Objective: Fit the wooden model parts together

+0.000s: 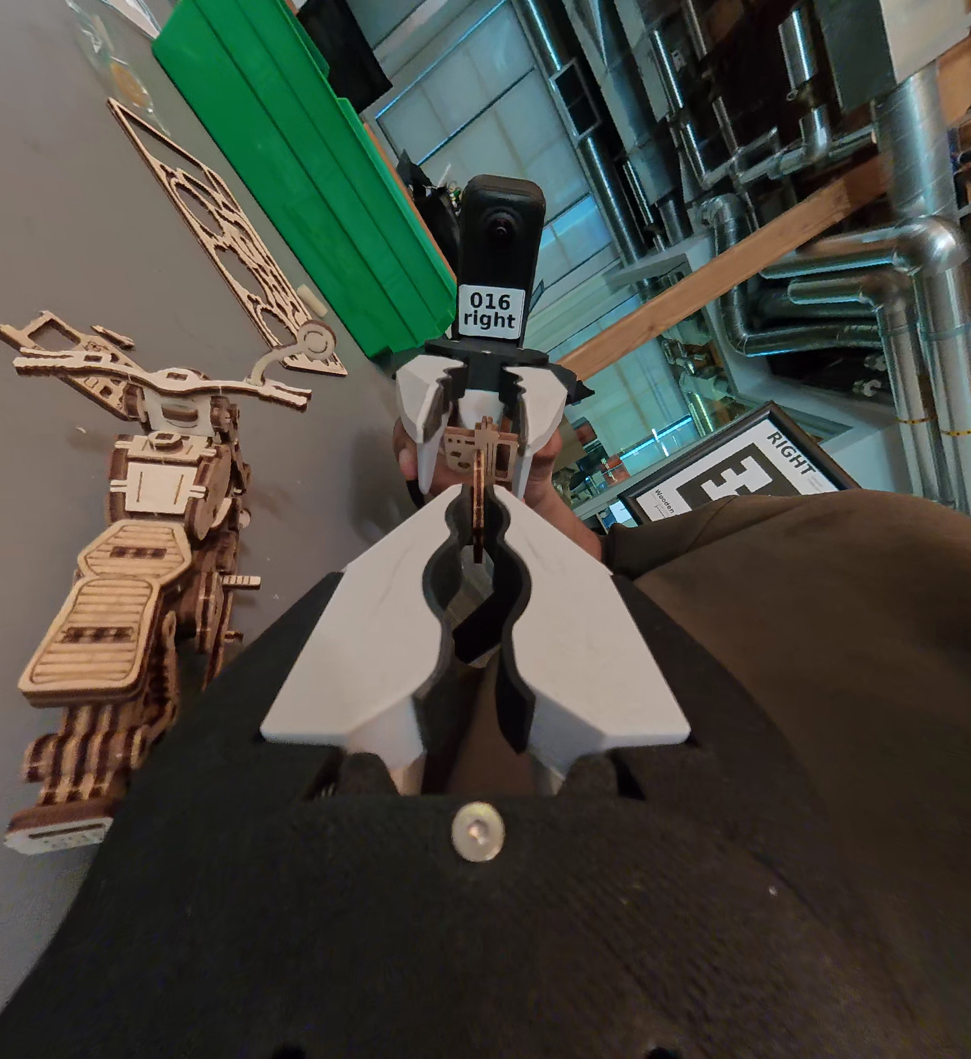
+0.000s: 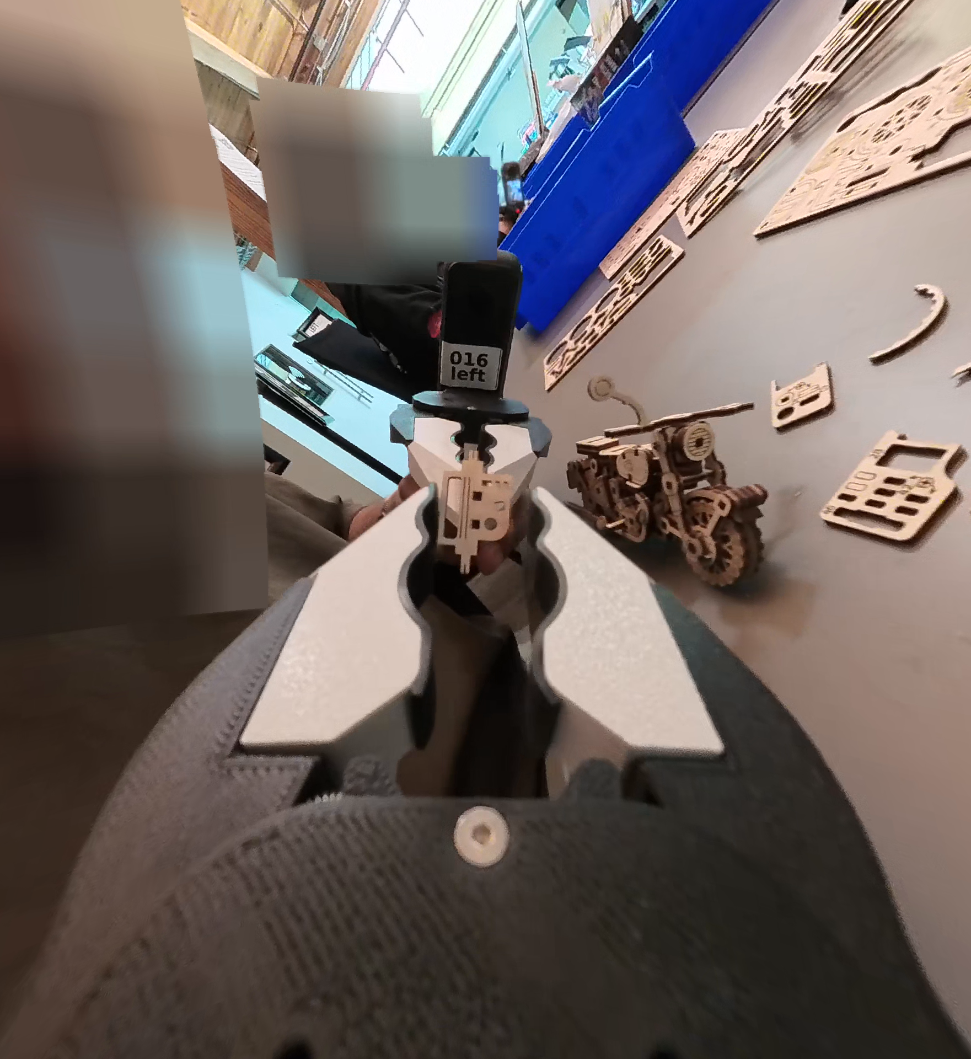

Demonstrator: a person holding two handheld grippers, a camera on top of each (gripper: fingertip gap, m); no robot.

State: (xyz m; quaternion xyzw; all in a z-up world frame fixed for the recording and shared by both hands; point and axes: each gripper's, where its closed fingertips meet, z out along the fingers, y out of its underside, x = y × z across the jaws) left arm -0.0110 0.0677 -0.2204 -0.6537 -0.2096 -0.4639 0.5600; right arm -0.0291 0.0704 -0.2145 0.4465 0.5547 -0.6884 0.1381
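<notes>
My left gripper (image 1: pixel 477 501) is shut on a thin wooden piece (image 1: pixel 477 518), seen edge-on, held in the air. Facing it, my right gripper (image 1: pixel 474 487) has its fingers closed on the two sides of a small flat wooden plate (image 1: pixel 468 452) with cut-outs. The thin piece meets the plate at its middle. In the right wrist view the plate (image 2: pixel 486 507) sits face-on between my right gripper's fingertips (image 2: pixel 480 498), with the left gripper (image 2: pixel 474 458) shut just behind it. A built wooden motorcycle model (image 1: pixel 145 544) stands on the grey table (image 1: pixel 42 229); it also shows in the right wrist view (image 2: pixel 672 493).
A green bin (image 1: pixel 311 172) and a blue bin (image 2: pixel 603 172) stand at the table's far edge. Laser-cut wooden sheets (image 2: pixel 901 126) (image 1: pixel 225 229) and loose punched frames (image 2: pixel 895 493) lie around the model. A person's brown sleeve (image 1: pixel 815 630) is close on the right. My left and right fingertips are right by each other.
</notes>
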